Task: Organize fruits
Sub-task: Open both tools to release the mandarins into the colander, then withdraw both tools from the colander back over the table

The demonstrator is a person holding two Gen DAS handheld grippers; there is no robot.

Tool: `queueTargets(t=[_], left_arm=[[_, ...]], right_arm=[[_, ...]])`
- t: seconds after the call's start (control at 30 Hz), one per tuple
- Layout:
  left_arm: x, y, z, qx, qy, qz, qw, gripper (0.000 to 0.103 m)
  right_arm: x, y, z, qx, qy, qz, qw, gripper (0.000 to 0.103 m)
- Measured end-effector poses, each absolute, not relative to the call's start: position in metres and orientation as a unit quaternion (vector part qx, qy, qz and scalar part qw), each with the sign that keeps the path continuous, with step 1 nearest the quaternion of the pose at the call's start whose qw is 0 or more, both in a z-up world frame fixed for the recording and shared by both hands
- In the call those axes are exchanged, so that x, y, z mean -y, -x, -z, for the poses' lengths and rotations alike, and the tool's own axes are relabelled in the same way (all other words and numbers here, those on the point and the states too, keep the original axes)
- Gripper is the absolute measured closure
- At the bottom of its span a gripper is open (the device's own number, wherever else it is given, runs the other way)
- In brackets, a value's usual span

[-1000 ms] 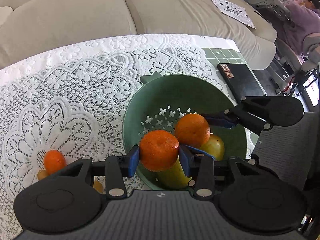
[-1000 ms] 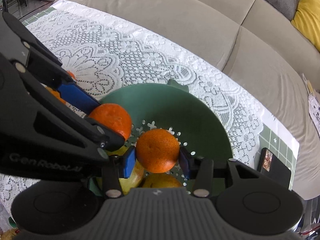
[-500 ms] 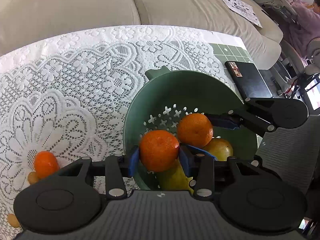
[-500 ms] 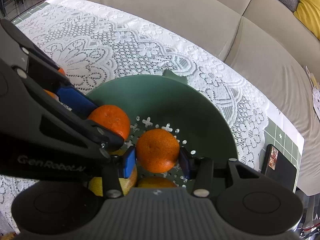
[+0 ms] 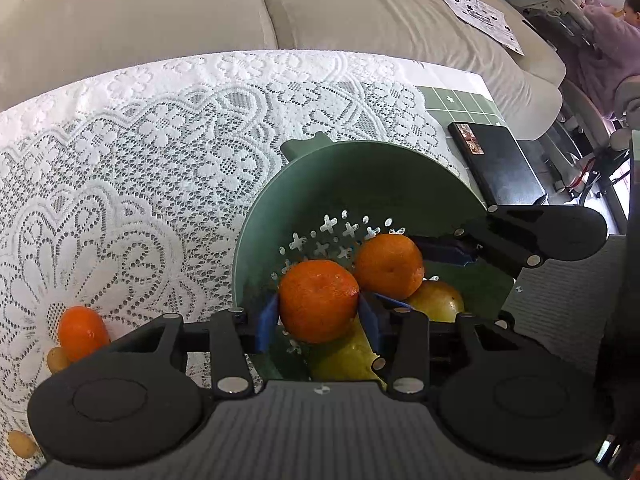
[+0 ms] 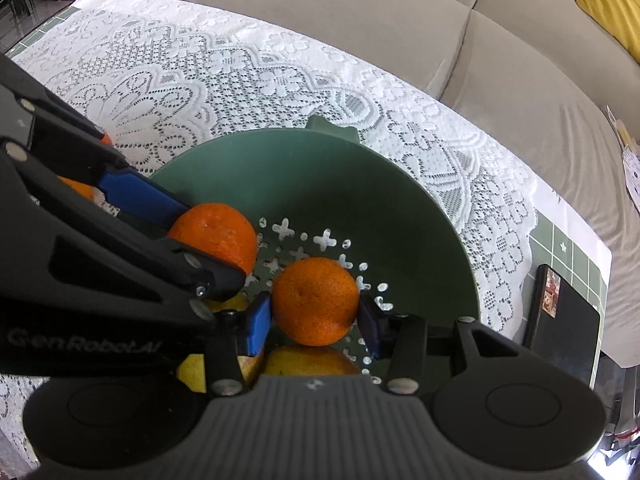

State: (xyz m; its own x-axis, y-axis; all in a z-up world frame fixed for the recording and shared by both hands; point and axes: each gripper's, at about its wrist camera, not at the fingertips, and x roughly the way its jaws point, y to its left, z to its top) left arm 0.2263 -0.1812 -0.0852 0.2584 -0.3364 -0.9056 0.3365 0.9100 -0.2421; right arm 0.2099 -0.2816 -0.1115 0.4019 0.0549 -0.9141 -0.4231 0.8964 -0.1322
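**Left wrist view: two oranges over the green bowl**

Left wrist view shows your left gripper (image 5: pixel 318 316) over the green bowl (image 5: pixel 360 176) with an orange (image 5: pixel 318 300) between its blue pads. The jaws are opening, and there looks to be a thin gap at the left pad, so the orange is about to drop. It sits low inside the bowl, just above a yellow pear (image 5: pixel 344 356).

Your right gripper (image 6: pixel 316 320) is also over the bowl. Its jaws are closed on a second orange (image 6: pixel 316 300), and the pads press on both sides. This orange hangs over the holes in the middle of the bowl.

Some fruit is already in the bowl: the pear and a yellow-green apple (image 5: pixel 438 300).

There is more to do. One small orange (image 5: pixel 82 332) is out on the lace cloth (image 5: pixel 160 140), well to the left of the bowl, with little yellow fruits (image 5: pixel 58 359) beside it. You need to let go of both oranges, then go and get those.
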Motion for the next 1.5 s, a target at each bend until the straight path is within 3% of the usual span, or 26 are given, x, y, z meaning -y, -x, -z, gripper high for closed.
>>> queueTargets(t=[0.37,1.1,1.5], left_arm=[[0.174,-0.221,0.07,-0.572,0.008,0.201,0.795,0.044],[0.127,-0.162,0.009,-0.497,-0.014,0.171,0.851,0.043],[0.062,-0.126,0.005,-0.485,-0.042,0.11,0.866,0.042]], right_arm=[[0.28,-0.21,0.1,-0.522,0.201,-0.142,0.817,0.048],[0.248,-0.159,0.04,-0.477,0.131,-0.106,0.862,0.023],[0.205,-0.112,0.04,-0.468,0.058,-0.135,0.871,0.023]])
